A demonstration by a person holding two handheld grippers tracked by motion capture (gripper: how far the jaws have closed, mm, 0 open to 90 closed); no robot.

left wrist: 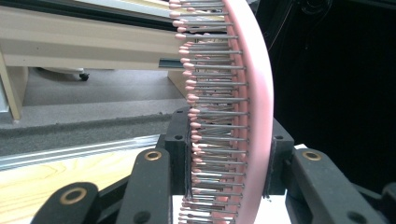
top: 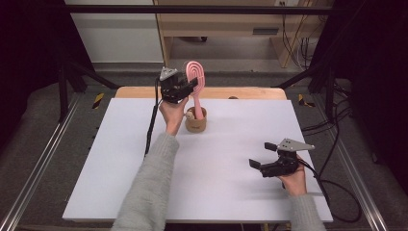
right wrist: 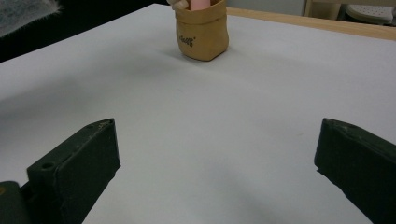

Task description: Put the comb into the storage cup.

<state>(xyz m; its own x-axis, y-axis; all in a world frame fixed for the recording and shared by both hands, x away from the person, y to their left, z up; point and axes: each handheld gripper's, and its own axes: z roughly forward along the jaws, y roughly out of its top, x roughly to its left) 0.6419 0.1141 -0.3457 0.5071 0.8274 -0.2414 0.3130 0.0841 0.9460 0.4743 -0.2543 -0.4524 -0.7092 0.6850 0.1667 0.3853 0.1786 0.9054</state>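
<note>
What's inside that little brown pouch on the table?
The handle of a pink bristled hairbrush stands in the small brown paper pouch, beside something pale at its rim. The pouch's walls hide anything deeper.

Pink hairbrush (top: 195, 77) upright, handle in small tan pouch (top: 196, 121), far-centre on white board (top: 231, 183).

White desk top (top: 216, 183) is bare across its near half from my feed; a strip of wooden edge (top: 250, 92) shows along the far side. Grey floor (top: 48, 110) surrounds it. A metal rail (top: 38, 163) runs down the left, and yellow-black tape marks (top: 97, 100) sit near the far corners. A black crossbar (top: 192, 9) spans the top. Beyond stands a pale wooden shelf unit (top: 216, 24), with loose cables (top: 293, 45) hanging at its right. I see a caster wheel (left wrist: 83, 76) under the furniture.
</note>
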